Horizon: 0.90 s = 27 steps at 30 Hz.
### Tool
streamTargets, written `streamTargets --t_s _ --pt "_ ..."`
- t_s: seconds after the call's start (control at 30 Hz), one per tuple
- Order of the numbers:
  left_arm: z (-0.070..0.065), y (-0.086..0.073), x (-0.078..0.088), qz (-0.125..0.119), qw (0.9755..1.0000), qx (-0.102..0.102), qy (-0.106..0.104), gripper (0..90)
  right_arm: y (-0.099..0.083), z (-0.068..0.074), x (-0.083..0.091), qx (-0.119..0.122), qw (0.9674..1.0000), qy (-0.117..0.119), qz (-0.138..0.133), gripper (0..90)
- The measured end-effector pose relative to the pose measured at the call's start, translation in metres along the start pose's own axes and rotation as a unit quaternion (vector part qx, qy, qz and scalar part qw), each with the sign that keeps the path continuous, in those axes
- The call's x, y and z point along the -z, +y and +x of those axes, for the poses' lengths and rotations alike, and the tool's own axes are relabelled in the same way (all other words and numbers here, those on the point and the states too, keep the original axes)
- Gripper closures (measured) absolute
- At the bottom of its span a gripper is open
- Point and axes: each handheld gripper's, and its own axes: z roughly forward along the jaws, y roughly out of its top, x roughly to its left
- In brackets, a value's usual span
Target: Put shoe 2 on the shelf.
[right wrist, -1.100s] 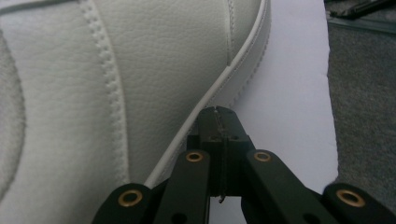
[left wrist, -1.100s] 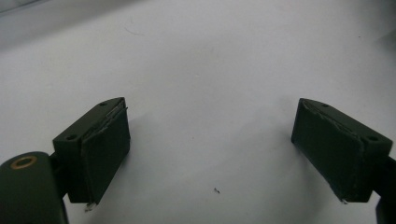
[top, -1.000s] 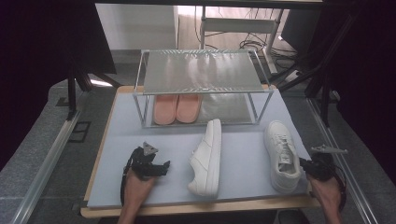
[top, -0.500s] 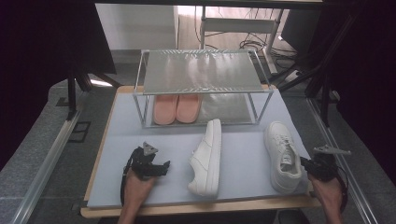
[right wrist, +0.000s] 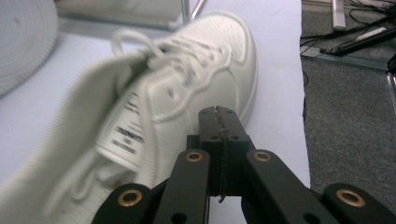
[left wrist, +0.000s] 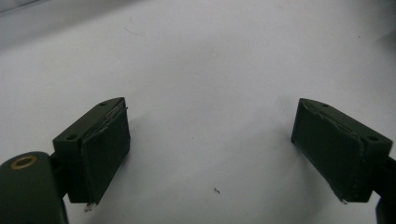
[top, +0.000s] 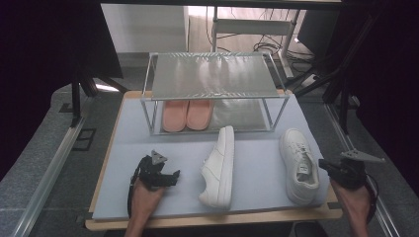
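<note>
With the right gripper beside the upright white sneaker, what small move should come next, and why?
Probably open the right gripper: its jaws are pressed shut with nothing between them, just beside the upright white lace-up sneaker, so it cannot take the collar until they part.

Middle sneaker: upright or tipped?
Tipped. The middle sneaker lies on its side on the mat; the right sneaker stands upright.

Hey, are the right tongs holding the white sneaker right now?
No, the right tongs are shut on nothing, with their tips pressed together beside the white sneaker.
</note>
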Motion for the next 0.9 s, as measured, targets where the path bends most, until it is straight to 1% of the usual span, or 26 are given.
streamTargets --t_s 0.03,0.07,0.27,0.4,0.5,0.67,0.9 --pt "0.000 0.000 0.000 -0.001 1.0000 0.001 0.000 11.6 0.002 0.001 0.002 0.000 1.0000 0.002 -0.002 90.0" --pt "0.000 0.000 0.000 0.002 1.0000 -0.002 0.000 11.6 0.005 0.003 0.004 0.004 1.0000 0.004 -0.004 90.0" --pt "0.000 0.000 0.000 0.001 1.0000 -0.001 0.000 11.6 0.017 0.014 0.012 0.020 0.9996 0.016 -0.011 90.0" --pt "0.000 0.000 0.000 0.001 1.0000 -0.002 0.000 11.6 0.026 0.025 0.015 0.034 0.9989 0.027 -0.017 90.0" --pt "0.000 0.000 0.000 0.001 1.0000 -0.002 0.000 11.6 0.031 0.032 0.015 0.043 0.9983 0.035 -0.020 90.0" --pt "0.000 0.000 0.000 0.001 1.0000 -0.002 0.000 11.6 0.036 0.044 0.012 0.049 0.9971 0.053 -0.024 90.0" --pt "0.000 0.000 0.000 0.002 1.0000 -0.003 0.000 11.6 0.043 0.064 0.002 0.066 0.9946 0.077 -0.023 90.0"
